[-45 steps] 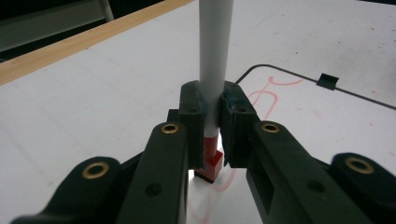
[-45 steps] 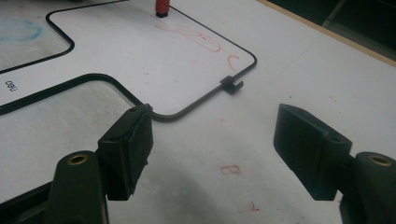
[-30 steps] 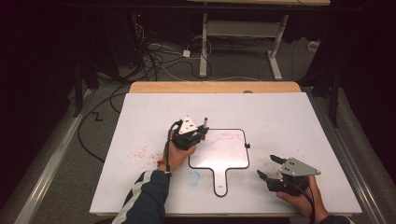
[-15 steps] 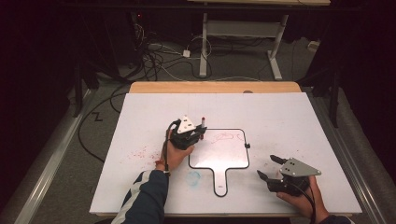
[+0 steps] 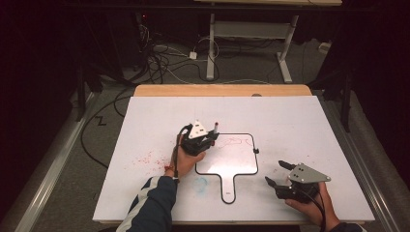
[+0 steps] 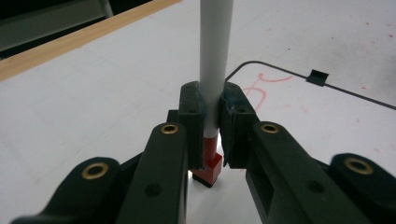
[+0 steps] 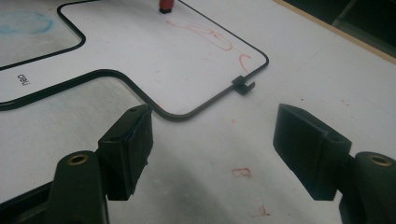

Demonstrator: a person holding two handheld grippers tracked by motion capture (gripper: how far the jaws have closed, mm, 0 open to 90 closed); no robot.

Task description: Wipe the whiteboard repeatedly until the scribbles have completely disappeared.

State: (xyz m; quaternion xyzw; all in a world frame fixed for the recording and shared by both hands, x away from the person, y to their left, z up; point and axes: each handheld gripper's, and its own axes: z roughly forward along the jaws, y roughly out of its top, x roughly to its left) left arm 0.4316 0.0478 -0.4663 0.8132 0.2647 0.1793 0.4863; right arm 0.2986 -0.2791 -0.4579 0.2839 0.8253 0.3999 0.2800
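Note:
A small whiteboard (image 5: 237, 162) with a black rim and a short handle lies flat on the white table (image 5: 300, 121). My left gripper (image 5: 212, 138) is shut on a white marker (image 6: 215, 56) with a red end, held upright with its tip (image 6: 208, 173) down at the board's upper left corner. Red scribbles (image 5: 235, 141) run along the board's top. In the right gripper view the board (image 7: 140, 51), the scribbles (image 7: 210, 42) and the marker's red tip (image 7: 164, 5) lie ahead. My right gripper (image 5: 275, 172) rests open right of the handle, nothing between its jaws (image 7: 212, 135).
A small black clip (image 5: 256, 150) sits on the board's right rim. A blue smudge (image 5: 200, 182) and red specks (image 5: 145, 157) mark the table left of the board. The table's wooden far edge (image 5: 222, 90) borders a floor with cables and desk legs.
My left gripper has shifted slightly to the right with the marker in it. The right gripper has stayed where it was.

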